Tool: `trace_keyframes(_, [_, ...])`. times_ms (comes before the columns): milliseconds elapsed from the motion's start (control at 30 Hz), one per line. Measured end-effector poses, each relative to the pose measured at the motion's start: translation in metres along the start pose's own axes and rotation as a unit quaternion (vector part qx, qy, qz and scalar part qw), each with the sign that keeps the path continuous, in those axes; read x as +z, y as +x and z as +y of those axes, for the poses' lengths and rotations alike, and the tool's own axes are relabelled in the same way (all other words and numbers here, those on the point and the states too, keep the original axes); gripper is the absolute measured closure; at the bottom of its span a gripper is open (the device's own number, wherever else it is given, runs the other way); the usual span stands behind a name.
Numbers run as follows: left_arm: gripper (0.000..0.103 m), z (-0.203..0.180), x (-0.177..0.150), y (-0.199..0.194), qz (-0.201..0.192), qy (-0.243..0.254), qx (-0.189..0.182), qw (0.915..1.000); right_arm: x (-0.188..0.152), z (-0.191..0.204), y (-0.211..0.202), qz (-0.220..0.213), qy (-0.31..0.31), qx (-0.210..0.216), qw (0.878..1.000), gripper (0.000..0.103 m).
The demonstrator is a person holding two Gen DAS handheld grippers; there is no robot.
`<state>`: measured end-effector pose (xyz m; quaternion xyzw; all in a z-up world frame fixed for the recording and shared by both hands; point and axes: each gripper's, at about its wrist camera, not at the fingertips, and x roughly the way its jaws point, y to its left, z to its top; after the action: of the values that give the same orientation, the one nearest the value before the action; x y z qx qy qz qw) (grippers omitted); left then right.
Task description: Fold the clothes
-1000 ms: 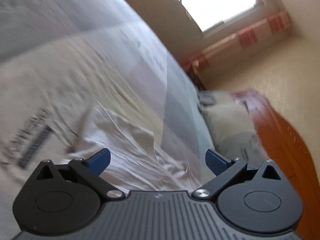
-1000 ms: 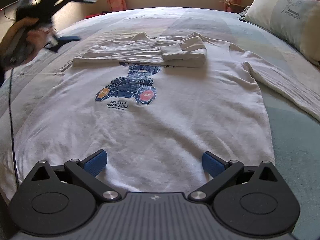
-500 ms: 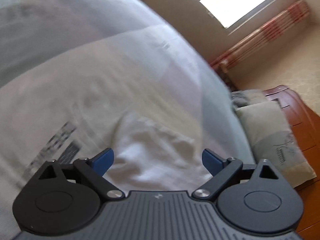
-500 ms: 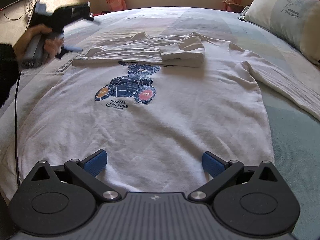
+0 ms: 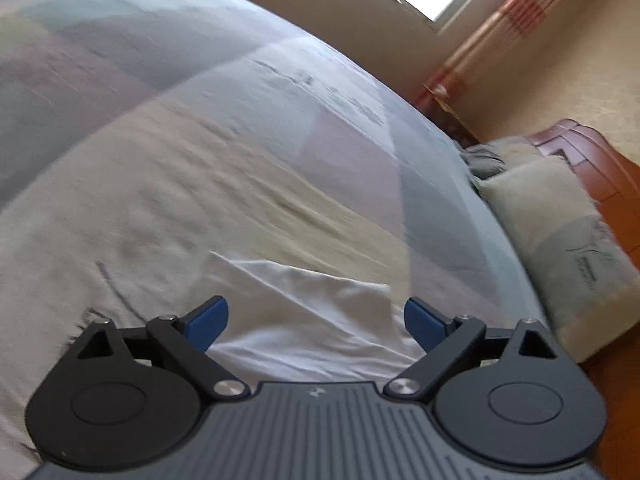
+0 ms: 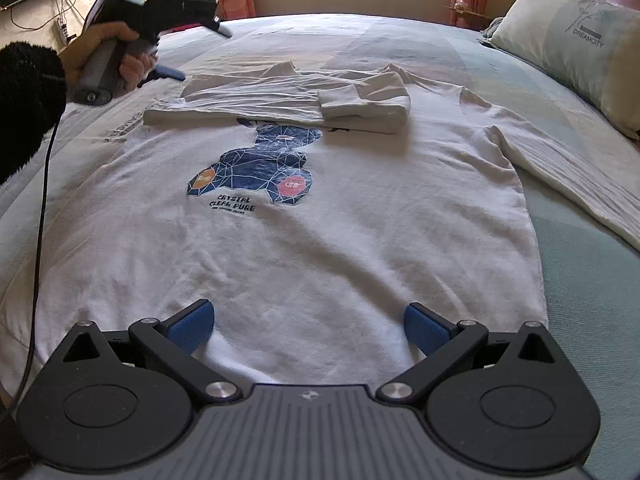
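Beside the folded left sleeve (image 6: 280, 100) of the white sweatshirt (image 6: 320, 240) spread on the bed (image 6: 580, 280), the left gripper (image 5: 316, 316) has been swung closer, jaws narrowed slightly but wide, empty; the right gripper (image 6: 310, 322) is held gaping over the hem, so another fold seems imminent.

A white long-sleeved shirt (image 6: 320, 220) lies flat on the bed (image 6: 580, 280), one sleeve folded across its chest; the right hand-held gripper (image 6: 310, 322) gapes above the hem.
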<state>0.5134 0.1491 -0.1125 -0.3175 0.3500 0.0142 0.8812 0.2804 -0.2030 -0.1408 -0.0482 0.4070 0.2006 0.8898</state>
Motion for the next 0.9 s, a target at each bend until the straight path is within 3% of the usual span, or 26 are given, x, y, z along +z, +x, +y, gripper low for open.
trace_keyframes(67, [0.008, 0.004, 0.000, 0.011, 0.024, -0.012, -0.003, 0.9996, 0.000, 0.000, 0.000, 0.000, -0.001, -0.001, 1.000, 0.000])
trace_keyframes(133, [0.009, 0.010, 0.001, 0.030, 0.031, -0.017, 0.025, 0.9991, 0.000, 0.000, 0.001, 0.000, -0.002, -0.001, 1.000, 0.000])
trace_keyframes(267, [0.008, 0.008, 0.007, 0.040, 0.007, 0.023, 0.053, 0.9983, -0.001, 0.000, 0.002, -0.001, -0.005, -0.002, 1.000, 0.000])
trace_keyframes(367, [0.008, -0.004, 0.015, 0.034, 0.012, 0.031, 0.067, 0.9972, -0.001, 0.000, 0.002, -0.002, -0.007, -0.002, 1.000, 0.000])
trace_keyframes(467, [0.008, -0.011, 0.010, 0.020, 0.017, 0.061, 0.037, 0.9973, -0.001, 0.001, 0.002, -0.002, -0.007, -0.003, 1.000, 0.000])
trace_keyframes(600, [0.008, 0.000, -0.008, 0.021, 0.063, 0.052, 0.050, 0.9954, -0.001, 0.001, 0.002, -0.001, -0.007, -0.003, 1.000, 0.000])
trace_keyframes(733, [0.008, -0.007, -0.018, 0.001, 0.061, 0.072, 0.058, 0.9939, -0.001, 0.001, 0.002, -0.003, -0.006, -0.004, 1.000, 0.000])
trace_keyframes(800, [0.007, -0.014, -0.025, -0.016, 0.047, 0.089, 0.027, 0.9945, -0.001, 0.001, 0.003, -0.003, -0.006, -0.005, 1.000, 0.000])
trace_keyframes(867, [0.006, -0.018, -0.035, -0.017, 0.067, 0.109, 0.023, 0.9915, -0.001, 0.001, 0.002, -0.004, -0.005, -0.005, 1.000, 0.000])
trace_keyframes(900, [0.006, -0.015, -0.041, -0.013, 0.091, 0.110, 0.040, 0.9889, -0.001, 0.001, 0.002, -0.004, -0.006, -0.004, 1.000, 0.000])
